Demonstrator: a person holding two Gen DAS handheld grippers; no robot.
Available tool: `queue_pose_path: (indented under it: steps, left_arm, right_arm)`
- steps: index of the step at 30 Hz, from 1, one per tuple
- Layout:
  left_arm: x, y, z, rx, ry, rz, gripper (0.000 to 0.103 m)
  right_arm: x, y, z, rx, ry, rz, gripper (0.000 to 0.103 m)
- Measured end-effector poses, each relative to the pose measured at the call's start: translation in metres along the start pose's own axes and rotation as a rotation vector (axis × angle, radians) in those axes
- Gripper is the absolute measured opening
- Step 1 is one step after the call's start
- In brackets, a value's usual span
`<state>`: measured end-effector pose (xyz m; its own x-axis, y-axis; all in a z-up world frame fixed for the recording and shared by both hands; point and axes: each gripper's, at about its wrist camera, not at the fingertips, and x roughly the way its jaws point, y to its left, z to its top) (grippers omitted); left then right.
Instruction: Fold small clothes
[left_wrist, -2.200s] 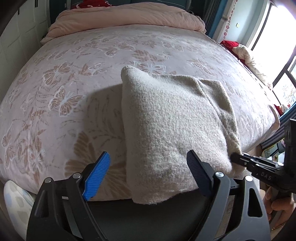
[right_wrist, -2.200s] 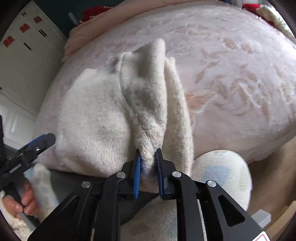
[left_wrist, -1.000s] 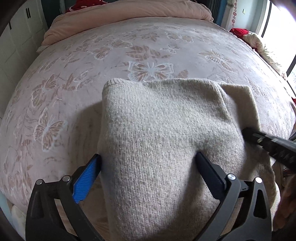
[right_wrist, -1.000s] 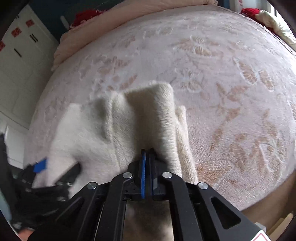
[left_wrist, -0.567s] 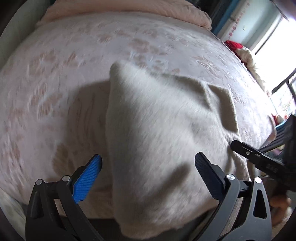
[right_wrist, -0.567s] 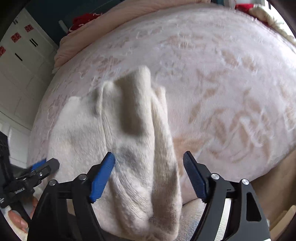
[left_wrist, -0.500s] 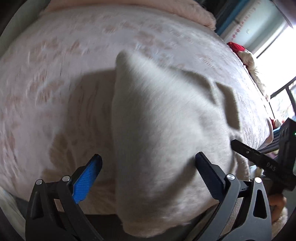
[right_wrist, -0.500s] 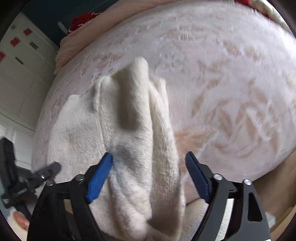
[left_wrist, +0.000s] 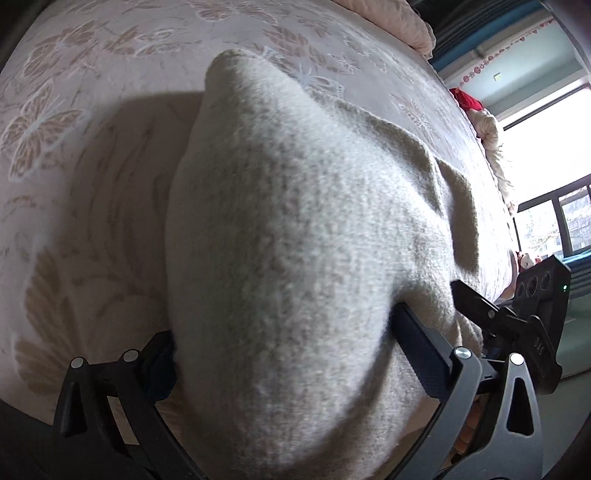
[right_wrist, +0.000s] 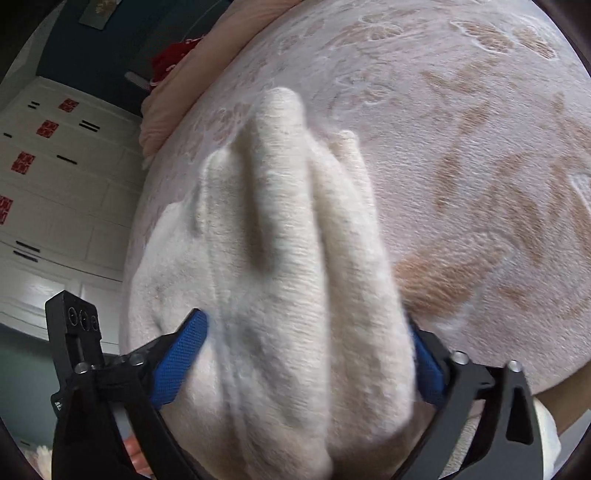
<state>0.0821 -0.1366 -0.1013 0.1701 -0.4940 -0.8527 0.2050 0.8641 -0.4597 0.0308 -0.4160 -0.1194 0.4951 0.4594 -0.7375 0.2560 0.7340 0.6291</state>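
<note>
Your cream knit garment (left_wrist: 295, 240) lies folded into a thick bundle at the near edge of the bed (left_wrist: 92, 110), so most folding looks done. Your right gripper (right_wrist: 306, 354) has just been opening; both it and your left gripper (left_wrist: 284, 354) straddle the bundle, fingers apart. Only a final tidy or press seems left.

A bed (left_wrist: 110, 110) under a pink butterfly-patterned cover fills the room (a plain pink quilt (right_wrist: 173, 110) bunched at its far end), with white cabinets (right_wrist: 55, 192) on one side and a bright window (left_wrist: 546, 155) opposite.
</note>
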Motion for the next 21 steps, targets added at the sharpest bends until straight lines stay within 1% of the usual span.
queue_pose_path:
  steps: [4,5,7,8,9,11,12,14,15,16,17,18,19,20,21]
  left_arm:
    - [-0.002,-0.006,0.001,-0.003,0.015,0.013,0.098]
    - [-0.004,-0.006,0.001,0.000,0.017,0.022,0.098]
    - [-0.012,-0.009,-0.001,0.022,0.002,0.042,0.098]
    - [-0.017,-0.009,-0.003,0.038,-0.009,0.050,0.098]
    - [-0.023,-0.010,-0.004,0.057,-0.023,0.061,0.098]
    - [-0.036,-0.014,-0.009,0.107,-0.064,0.080,0.098]
    - [-0.041,-0.016,-0.012,0.127,-0.079,0.089,0.098]
    - [-0.053,-0.017,-0.020,0.157,-0.107,0.107,0.098]
    - [-0.057,-0.017,-0.023,0.160,-0.115,0.113,0.098]
    - [-0.062,-0.015,-0.027,0.156,-0.121,0.116,0.098]
    - [-0.067,-0.012,-0.030,0.149,-0.121,0.117,0.098]
    - [-0.070,-0.010,-0.033,0.141,-0.121,0.120,0.098]
    - [-0.075,-0.006,-0.036,0.135,-0.126,0.122,0.098]
    - [-0.081,-0.003,-0.037,0.135,-0.136,0.130,0.098]
    - [-0.086,-0.002,-0.039,0.137,-0.148,0.144,0.098]
  right_arm:
    - [0.001,0.010,0.001,-0.015,-0.002,-0.024,0.079]
    - [-0.003,0.010,0.001,0.001,-0.014,-0.045,0.079]
    - [-0.015,0.014,-0.001,0.019,-0.057,-0.118,0.079]
    - [-0.025,0.018,-0.002,0.001,-0.088,-0.152,0.079]
    - [-0.039,0.029,-0.006,-0.065,-0.115,-0.182,0.079]
    - [-0.050,0.043,-0.013,-0.148,-0.099,-0.202,0.079]
    - [-0.052,0.050,-0.020,-0.185,-0.070,-0.209,0.079]
    - [-0.048,0.050,-0.032,-0.192,-0.004,-0.216,0.079]
    - [-0.043,0.045,-0.037,-0.181,0.024,-0.232,0.072]
    - [-0.039,0.040,-0.041,-0.170,0.030,-0.251,0.058]
    - [-0.038,0.039,-0.043,-0.162,0.026,-0.268,0.024]
    - [-0.038,0.043,-0.045,-0.142,0.014,-0.262,0.019]
    - [-0.043,0.049,-0.046,-0.148,-0.010,-0.259,0.018]
    - [-0.050,0.063,-0.045,-0.178,-0.043,-0.242,0.016]
    - [-0.061,0.086,-0.042,-0.228,-0.080,-0.200,0.015]
